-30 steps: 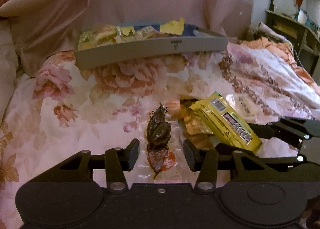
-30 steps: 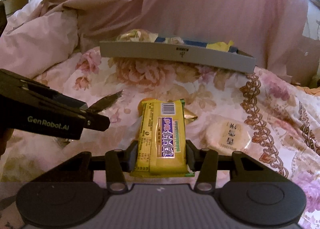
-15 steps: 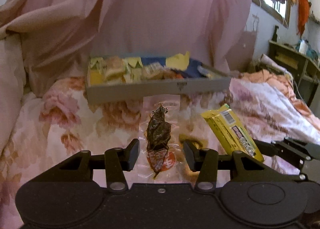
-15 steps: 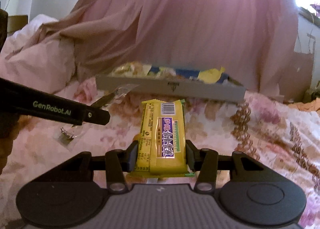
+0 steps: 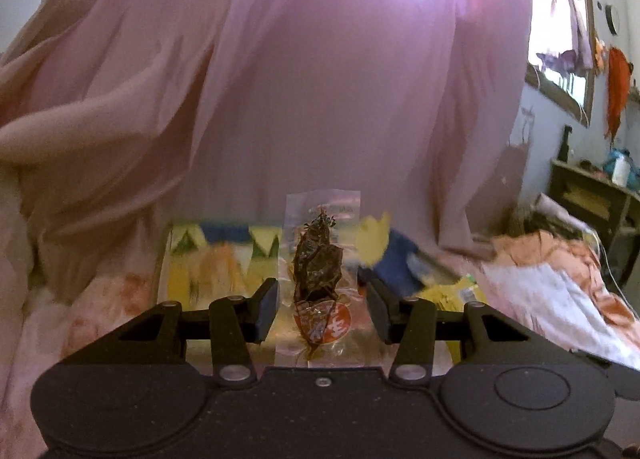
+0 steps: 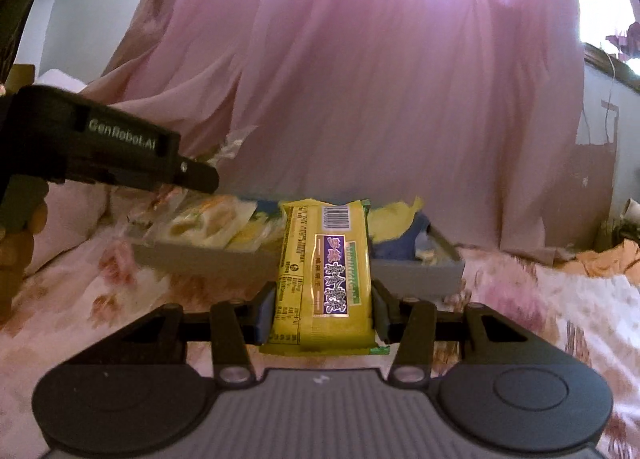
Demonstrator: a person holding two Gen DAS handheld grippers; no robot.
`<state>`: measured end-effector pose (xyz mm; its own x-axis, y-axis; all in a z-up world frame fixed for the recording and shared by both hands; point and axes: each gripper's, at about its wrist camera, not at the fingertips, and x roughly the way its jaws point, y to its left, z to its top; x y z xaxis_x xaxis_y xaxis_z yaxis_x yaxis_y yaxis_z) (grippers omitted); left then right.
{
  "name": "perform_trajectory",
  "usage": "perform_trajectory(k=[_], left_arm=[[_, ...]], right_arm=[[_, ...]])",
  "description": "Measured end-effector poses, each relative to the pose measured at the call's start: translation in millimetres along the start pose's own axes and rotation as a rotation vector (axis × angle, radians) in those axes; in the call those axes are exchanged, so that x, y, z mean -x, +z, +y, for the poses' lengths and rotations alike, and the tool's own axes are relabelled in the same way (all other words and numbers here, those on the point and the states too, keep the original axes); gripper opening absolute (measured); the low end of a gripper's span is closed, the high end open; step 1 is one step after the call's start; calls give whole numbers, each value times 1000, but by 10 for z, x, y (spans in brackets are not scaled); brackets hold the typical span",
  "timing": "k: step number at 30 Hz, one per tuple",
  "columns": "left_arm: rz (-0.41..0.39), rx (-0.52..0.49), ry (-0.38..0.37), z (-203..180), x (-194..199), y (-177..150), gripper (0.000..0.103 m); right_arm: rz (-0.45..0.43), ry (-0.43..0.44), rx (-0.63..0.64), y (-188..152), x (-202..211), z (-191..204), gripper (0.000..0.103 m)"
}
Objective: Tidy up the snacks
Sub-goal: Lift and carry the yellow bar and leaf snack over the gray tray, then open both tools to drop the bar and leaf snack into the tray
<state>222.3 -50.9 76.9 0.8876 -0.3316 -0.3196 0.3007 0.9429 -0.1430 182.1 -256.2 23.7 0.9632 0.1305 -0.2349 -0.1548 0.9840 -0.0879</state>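
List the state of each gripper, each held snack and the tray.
Left gripper: shut on the clear packet of dark dried snack, held off the bed.
Right gripper: shut on the yellow rectangular snack packet, lifted.
Grey rectangular tray: on the floral bedspread, holding snack packets.

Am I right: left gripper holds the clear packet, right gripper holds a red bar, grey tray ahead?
Not quite. The bar in the right gripper is yellow, as the right wrist view shows. The left gripper does hold the clear packet, and the grey tray lies ahead.
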Motion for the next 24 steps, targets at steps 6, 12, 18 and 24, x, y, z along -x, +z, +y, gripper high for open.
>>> perform_trajectory(k=[6, 12, 18, 24], left_arm=[[-11, 42, 8, 78, -405, 233, 50], [-3, 26, 58, 105, -787, 269, 50], [17, 38, 75, 132, -1071, 227, 50], [46, 43, 83, 188, -1230, 177, 50]], right_arm=[[-35, -7, -16, 183, -380, -176, 53], [-25, 7, -39, 348, -798, -265, 53], [9, 17, -8, 383, -1123, -254, 53], [69, 25, -48, 334, -1305, -314, 53]])
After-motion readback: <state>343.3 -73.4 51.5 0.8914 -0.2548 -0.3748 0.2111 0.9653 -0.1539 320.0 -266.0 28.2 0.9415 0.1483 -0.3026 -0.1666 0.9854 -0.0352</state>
